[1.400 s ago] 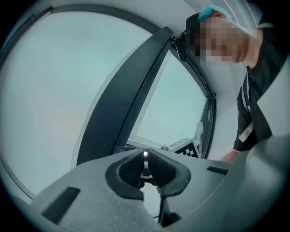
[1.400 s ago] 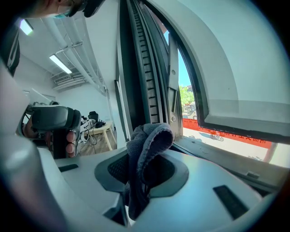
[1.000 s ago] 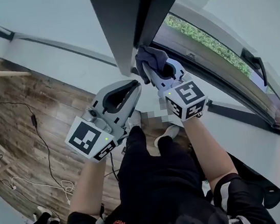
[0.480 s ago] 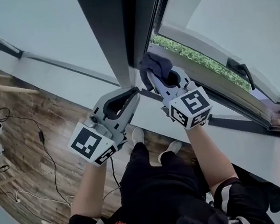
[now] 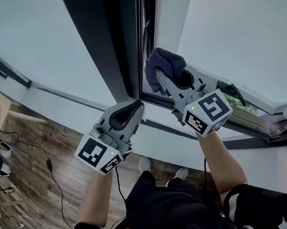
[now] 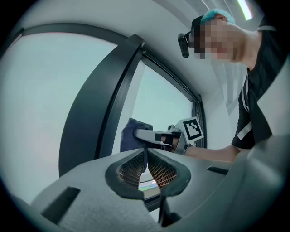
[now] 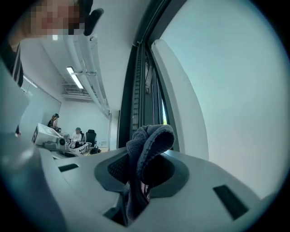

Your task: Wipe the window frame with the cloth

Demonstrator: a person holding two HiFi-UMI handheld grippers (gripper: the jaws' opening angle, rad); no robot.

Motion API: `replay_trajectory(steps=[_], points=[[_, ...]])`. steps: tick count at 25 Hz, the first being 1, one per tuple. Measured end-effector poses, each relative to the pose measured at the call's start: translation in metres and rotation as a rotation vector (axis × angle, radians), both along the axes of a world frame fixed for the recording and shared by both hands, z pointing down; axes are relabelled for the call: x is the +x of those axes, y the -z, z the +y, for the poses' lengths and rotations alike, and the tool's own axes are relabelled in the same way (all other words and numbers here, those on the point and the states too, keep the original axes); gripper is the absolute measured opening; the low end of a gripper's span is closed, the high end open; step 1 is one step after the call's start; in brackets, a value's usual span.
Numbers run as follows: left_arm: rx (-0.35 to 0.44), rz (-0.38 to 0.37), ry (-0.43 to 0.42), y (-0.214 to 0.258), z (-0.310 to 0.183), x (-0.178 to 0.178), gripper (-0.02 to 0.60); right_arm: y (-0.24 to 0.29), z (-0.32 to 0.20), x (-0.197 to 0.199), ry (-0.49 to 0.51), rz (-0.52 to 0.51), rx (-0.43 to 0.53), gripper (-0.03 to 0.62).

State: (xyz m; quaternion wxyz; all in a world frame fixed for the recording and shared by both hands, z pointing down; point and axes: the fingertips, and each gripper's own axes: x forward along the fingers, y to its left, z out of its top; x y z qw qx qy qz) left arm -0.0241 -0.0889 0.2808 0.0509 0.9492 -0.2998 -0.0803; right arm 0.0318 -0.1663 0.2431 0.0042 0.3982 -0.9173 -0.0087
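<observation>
**Step in hand:** a wiping pass on the upright member of the window frame (image 5: 115, 46).

**Right gripper (image 5: 159, 76):** the jaws are clamped on the cloth (image 7: 149, 140). The cloth is a dark folded wad. It bulges ahead of the jaw tips and also hangs down between the jaws. Ahead of this gripper, the cloth sits at the inner edge of the dark upright. No view confirms whether it touches the frame or lies just beside it.

**Left gripper (image 6: 146, 153):** the jaws are together with nothing between them. It sits beside and below the right gripper, with its tips near the upright.

**Next move (judgement):**
1. Press the wad squarely onto the frame.
2. Travel along the length of the member under a firm clamp.
3. Lead with the cloth, so that the bare jaw tips do not meet the frame.
</observation>
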Motion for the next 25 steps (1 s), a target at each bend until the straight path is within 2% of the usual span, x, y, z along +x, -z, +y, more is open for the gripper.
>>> replay_trajectory(steps=[6, 11, 25], points=[[0.104, 0.015, -0.016, 0.046, -0.003, 0.008, 0.037, 0.082, 0.001, -0.008, 0.024, 0.003, 0.149, 0.081], [0.16, 0.029, -0.019, 0.073, -0.005, 0.006, 0.037, 0.147, 0.003, -0.017, 0.029, 0.012, 0.268, 0.081], [0.225, 0.034, -0.024, 0.103, -0.006, -0.002, 0.037, 0.261, 0.008, -0.026, 0.025, 0.046, 0.477, 0.081]])
